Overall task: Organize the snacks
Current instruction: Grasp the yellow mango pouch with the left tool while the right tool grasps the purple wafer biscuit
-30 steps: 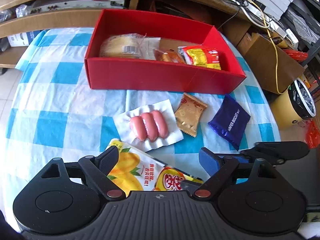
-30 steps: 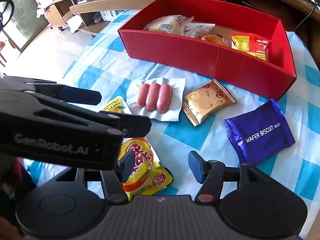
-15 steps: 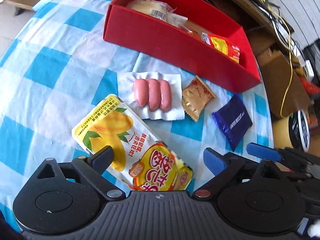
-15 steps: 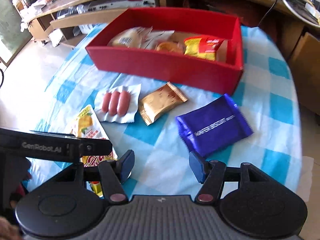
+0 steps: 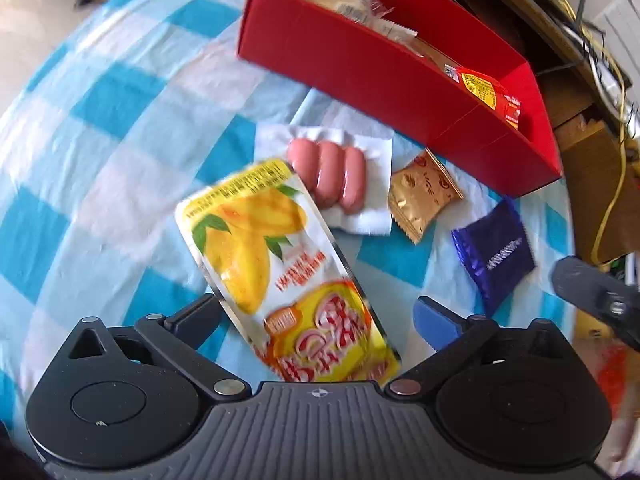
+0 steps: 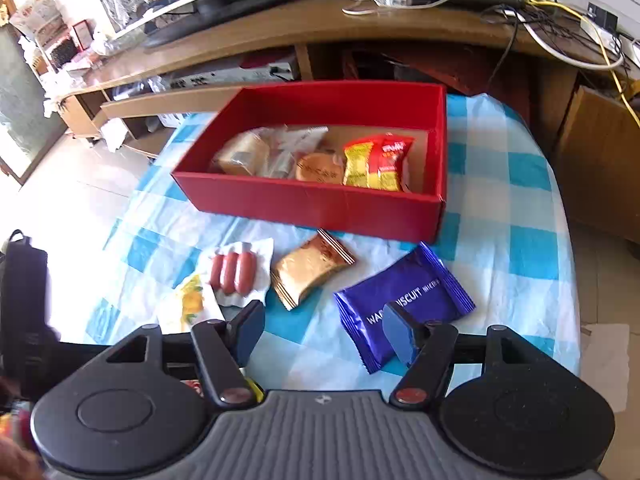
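Opening wide, left tongs [image 5: 316,312] straddle glossy flat mango pouch [image 5: 280,264]; right tongs [image 6: 324,328] opening, empty, above crinkly purple wafer pack [image 6: 404,296].

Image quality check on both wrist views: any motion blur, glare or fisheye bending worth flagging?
Left wrist view: motion blur smears the mango pouch print and the checked tablecloth; red box edges bow. Right wrist view: sharper, wafer biscuit pack lettering readable, mild blur inside the box, floor at left washed out by daylight.
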`<state>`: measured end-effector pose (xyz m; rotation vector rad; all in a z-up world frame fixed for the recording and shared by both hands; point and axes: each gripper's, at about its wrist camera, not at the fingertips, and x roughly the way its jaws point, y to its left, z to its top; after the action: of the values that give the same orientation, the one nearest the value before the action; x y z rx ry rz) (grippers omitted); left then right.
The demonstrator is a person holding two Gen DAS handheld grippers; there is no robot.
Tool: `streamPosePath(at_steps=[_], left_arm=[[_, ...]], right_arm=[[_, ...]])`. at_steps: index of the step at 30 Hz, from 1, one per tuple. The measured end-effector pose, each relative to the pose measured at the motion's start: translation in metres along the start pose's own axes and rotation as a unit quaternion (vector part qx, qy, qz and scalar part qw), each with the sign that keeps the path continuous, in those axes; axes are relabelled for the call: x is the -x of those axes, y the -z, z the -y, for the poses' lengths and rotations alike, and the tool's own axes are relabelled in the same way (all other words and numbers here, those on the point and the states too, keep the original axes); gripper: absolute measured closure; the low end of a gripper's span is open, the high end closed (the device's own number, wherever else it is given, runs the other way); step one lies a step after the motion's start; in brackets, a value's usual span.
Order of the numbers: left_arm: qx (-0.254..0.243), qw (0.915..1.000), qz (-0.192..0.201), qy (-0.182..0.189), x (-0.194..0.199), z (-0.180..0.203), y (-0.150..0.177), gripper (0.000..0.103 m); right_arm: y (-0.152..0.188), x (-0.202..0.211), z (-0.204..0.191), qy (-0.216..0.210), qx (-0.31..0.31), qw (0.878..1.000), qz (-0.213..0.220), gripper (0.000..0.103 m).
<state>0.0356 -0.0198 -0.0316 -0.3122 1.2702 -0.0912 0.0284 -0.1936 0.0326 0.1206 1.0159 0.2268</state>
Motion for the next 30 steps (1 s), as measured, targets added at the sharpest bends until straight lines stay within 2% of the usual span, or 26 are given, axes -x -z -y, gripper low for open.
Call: streamPosePath(at_steps=[3, 7, 9, 14, 18, 20, 22, 24, 25, 28, 30], left_arm=[[-0.048, 0.9987, -0.002, -0.019, -0.004, 0.007, 0.0, 0.002], [-0.132, 0.99, -0.016, -0.047, -0.002, 0.012, 0.004, 0.012], [-0.15, 0.9871, -0.022, -0.05, 0.0, 0.009, 0.003, 0.015], [-0.165, 0.9844, -0.035, -0.049, 0.005, -0.005, 0.003, 0.017], [-0.172, 0.9824, -0.047, -0.056, 0.008, -0.013, 0.004, 0.01], [-0.125, 0.9895, -0.051, -0.052, 0.01, -0.02, 0.0, 0.009], [-0.057, 0.9974, -0.041, -0.017, 0.012, -0.028, -0.004, 0.005], [-0.017, 0.9994, -0.029, -0.008, 0.01, -0.028, -0.004, 0.0], [-0.021, 0.9994, -0.02, -0.017, 0.008, -0.023, -0.002, 0.0], [-0.078, 0.9954, 0.0, -0.055, 0.004, -0.003, 0.008, 0.001], [-0.126, 0.9888, 0.006, -0.08, 0.003, 0.004, 0.014, 0.009]], right_arm=[[0.003, 0.001, 0.003, 0.0, 0.001, 1.0, 0.0, 0.034], [0.008, -0.001, 0.019, 0.016, -0.016, 1.0, -0.005, 0.034], [0.009, -0.001, 0.03, 0.025, -0.033, 0.999, -0.006, 0.034], [0.006, -0.006, 0.04, 0.04, -0.054, 0.998, -0.013, 0.033], [0.001, -0.009, 0.031, 0.036, -0.046, 0.998, -0.013, 0.033], [-0.001, -0.009, 0.026, 0.032, -0.04, 0.999, -0.012, 0.032], [-0.002, -0.009, 0.023, 0.026, -0.037, 0.999, -0.012, 0.032], [-0.002, -0.008, 0.022, 0.023, -0.035, 0.999, -0.01, 0.032], [-0.002, -0.008, 0.022, 0.021, -0.035, 0.999, -0.01, 0.032], [0.002, -0.01, 0.025, 0.022, -0.034, 0.999, -0.014, 0.032], [0.005, -0.01, 0.029, 0.025, -0.037, 0.999, -0.016, 0.032]])
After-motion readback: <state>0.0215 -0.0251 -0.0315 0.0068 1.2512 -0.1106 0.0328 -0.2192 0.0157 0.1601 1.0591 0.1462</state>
